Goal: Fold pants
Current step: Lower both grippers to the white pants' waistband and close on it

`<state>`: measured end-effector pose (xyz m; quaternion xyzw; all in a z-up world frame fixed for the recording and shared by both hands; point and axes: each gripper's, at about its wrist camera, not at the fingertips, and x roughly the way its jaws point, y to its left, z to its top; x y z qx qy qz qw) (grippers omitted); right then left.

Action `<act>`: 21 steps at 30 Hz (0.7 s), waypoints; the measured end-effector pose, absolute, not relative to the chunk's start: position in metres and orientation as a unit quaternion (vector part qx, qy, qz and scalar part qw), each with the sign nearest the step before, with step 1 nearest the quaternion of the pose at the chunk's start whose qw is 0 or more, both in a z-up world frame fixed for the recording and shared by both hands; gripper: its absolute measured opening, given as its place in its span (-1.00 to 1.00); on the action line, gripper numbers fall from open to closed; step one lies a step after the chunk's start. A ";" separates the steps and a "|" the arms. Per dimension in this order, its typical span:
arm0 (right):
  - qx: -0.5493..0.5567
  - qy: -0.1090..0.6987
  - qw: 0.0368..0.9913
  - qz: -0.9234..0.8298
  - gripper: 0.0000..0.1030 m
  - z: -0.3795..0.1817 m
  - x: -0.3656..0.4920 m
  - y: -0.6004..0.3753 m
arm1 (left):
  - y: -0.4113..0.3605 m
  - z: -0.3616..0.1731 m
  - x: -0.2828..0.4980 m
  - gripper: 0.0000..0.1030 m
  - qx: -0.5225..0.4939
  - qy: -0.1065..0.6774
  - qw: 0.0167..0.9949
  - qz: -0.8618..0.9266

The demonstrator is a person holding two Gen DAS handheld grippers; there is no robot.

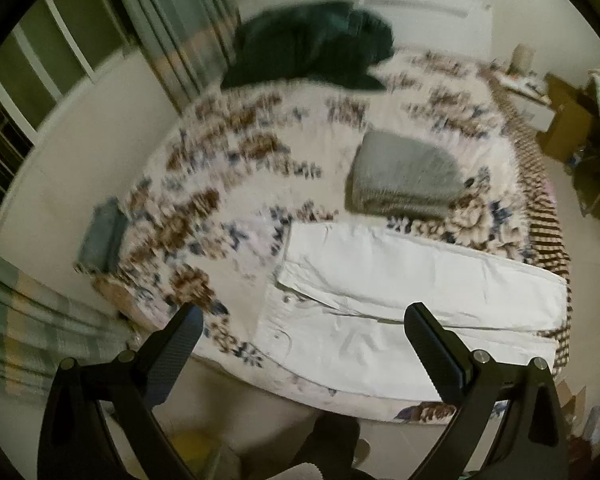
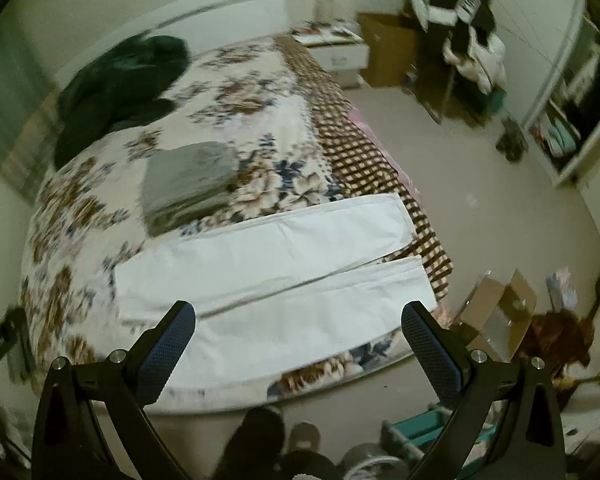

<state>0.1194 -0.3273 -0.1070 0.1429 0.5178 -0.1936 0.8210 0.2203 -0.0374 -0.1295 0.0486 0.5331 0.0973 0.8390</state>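
White pants [image 1: 400, 292] lie flat across the near edge of a floral bed [image 1: 240, 184]. In the left wrist view the waist with its button is at the left and the legs run right. In the right wrist view the white pants [image 2: 276, 268] show two legs side by side, hems at the right. My left gripper [image 1: 304, 320] is open and empty, held above the waist end. My right gripper [image 2: 298, 320] is open and empty, held above the near leg. Neither touches the cloth.
A folded grey garment [image 1: 408, 172] lies on the bed behind the pants. A dark green heap [image 1: 312, 44] sits near the headboard. A small folded blue-grey piece [image 1: 100, 240] lies at the bed's left edge. Cardboard boxes [image 2: 496, 316] and clutter stand on the floor at right.
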 end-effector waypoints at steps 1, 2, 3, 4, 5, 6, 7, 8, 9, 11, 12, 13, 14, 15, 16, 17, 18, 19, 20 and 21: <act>0.156 0.522 0.813 -0.206 1.00 -0.126 0.139 -0.339 | -0.037 -0.149 0.242 1.00 0.036 0.548 0.830 0.100; 0.168 0.522 0.809 -0.213 1.00 -0.142 0.154 -0.350 | -0.037 -0.168 0.262 1.00 0.024 0.561 0.821 0.105; 0.179 0.528 0.798 -0.230 1.00 -0.164 0.175 -0.363 | -0.036 -0.185 0.279 1.00 0.014 0.572 0.812 0.114; 0.193 0.533 0.788 -0.240 1.00 -0.186 0.194 -0.376 | -0.034 -0.202 0.296 1.00 0.003 0.581 0.805 0.120; 0.207 0.537 0.778 -0.250 1.00 -0.211 0.215 -0.390 | -0.033 -0.217 0.310 1.00 -0.005 0.589 0.798 0.127; 0.216 0.542 0.770 -0.259 1.00 -0.230 0.229 -0.399 | -0.030 -0.236 0.328 1.00 -0.014 0.598 0.790 0.137; 0.228 0.546 0.761 -0.267 1.00 -0.252 0.245 -0.410 | -0.027 -0.262 0.350 1.00 -0.026 0.608 0.780 0.149; 0.241 0.553 0.748 -0.277 1.00 -0.282 0.267 -0.424 | -0.023 -0.282 0.366 1.00 -0.035 0.618 0.769 0.159; 0.248 0.559 0.739 -0.283 1.00 -0.302 0.280 -0.434 | -0.020 -0.296 0.378 1.00 -0.043 0.625 0.761 0.167; 0.275 0.569 0.717 -0.294 1.00 -0.353 0.314 -0.459 | -0.011 -0.338 0.410 1.00 -0.066 0.639 0.743 0.190; 0.280 0.571 0.710 -0.302 1.00 -0.371 0.321 -0.469 | -0.008 -0.352 0.421 1.00 -0.074 0.642 0.738 0.196; 0.290 0.573 0.701 -0.310 1.00 -0.395 0.335 -0.480 | -0.005 -0.372 0.435 1.00 -0.084 0.646 0.731 0.205; 0.298 0.575 0.694 -0.315 1.00 -0.412 0.343 -0.487 | -0.002 -0.393 0.448 1.00 -0.090 0.651 0.723 0.214; 0.305 0.578 0.684 -0.323 1.00 -0.432 0.353 -0.495 | 0.003 -0.411 0.463 1.00 -0.097 0.658 0.714 0.219; 0.313 0.583 0.674 -0.328 1.00 -0.454 0.364 -0.505 | 0.006 -0.428 0.472 1.00 -0.100 0.666 0.704 0.224; 0.322 0.584 0.668 -0.332 1.00 -0.470 0.371 -0.513 | 0.009 -0.447 0.483 0.98 -0.104 0.676 0.693 0.229; 0.322 0.586 0.662 -0.339 1.00 -0.483 0.376 -0.517 | 0.014 -0.460 0.493 0.95 -0.108 0.682 0.685 0.231; 0.317 0.591 0.655 -0.348 1.00 -0.497 0.381 -0.522 | 0.019 -0.475 0.501 0.94 -0.110 0.688 0.677 0.238; 0.317 0.595 0.650 -0.351 1.00 -0.506 0.383 -0.523 | 0.024 -0.488 0.508 0.93 -0.115 0.693 0.669 0.244; 0.319 0.600 0.644 -0.352 1.00 -0.519 0.387 -0.526 | 0.028 -0.500 0.515 0.92 -0.121 0.696 0.663 0.248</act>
